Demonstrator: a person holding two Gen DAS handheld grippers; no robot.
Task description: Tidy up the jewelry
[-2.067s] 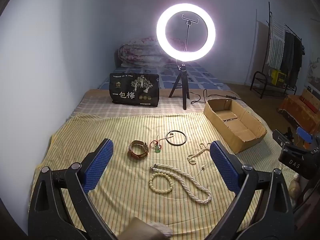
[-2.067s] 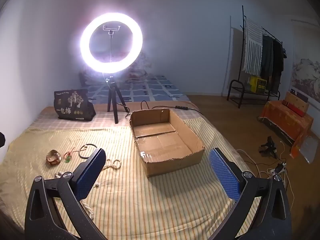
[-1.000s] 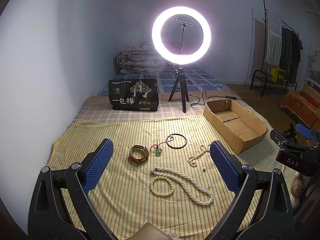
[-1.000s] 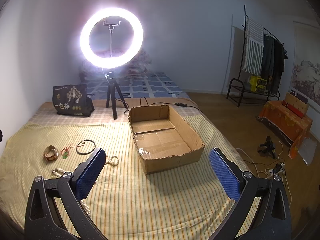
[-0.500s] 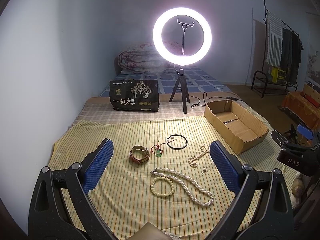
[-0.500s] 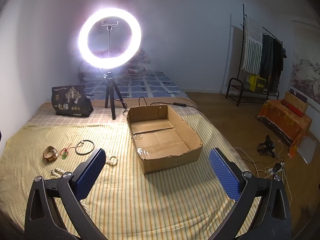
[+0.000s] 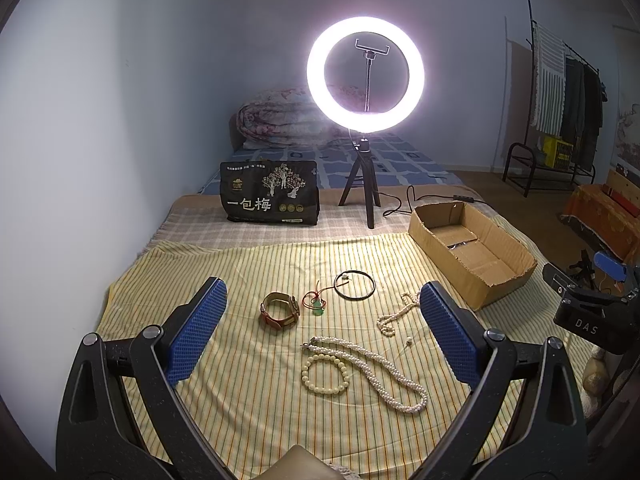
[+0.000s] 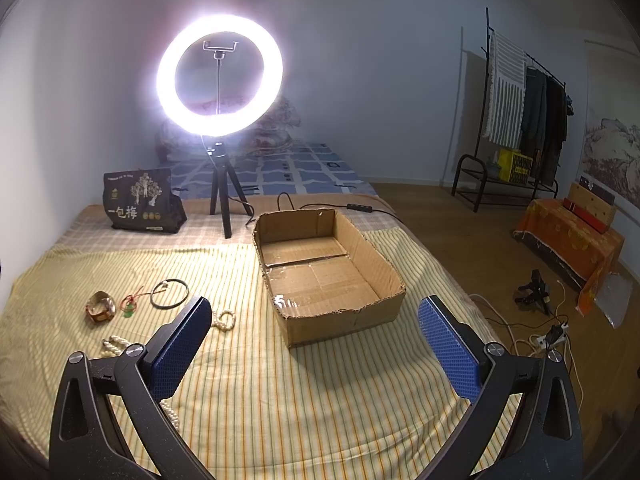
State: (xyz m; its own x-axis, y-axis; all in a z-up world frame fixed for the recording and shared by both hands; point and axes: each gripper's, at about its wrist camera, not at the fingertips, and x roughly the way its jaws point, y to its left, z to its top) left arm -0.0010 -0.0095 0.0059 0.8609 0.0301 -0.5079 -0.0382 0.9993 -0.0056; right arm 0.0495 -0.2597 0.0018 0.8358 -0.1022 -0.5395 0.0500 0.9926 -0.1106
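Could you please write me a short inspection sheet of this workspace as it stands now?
Surface: yellow striped cloth over the bed.
Job's things: brown leather-strap watch, green pendant on red cord, black ring bangle, cream bead bracelet, long white pearl necklace, small pearl strand; empty cardboard box.
Clutter: black printed bag.
Grippers: left gripper, right gripper open, empty.
Cables: black lamp cord.
Surroundings: lit ring light, clothes rack.
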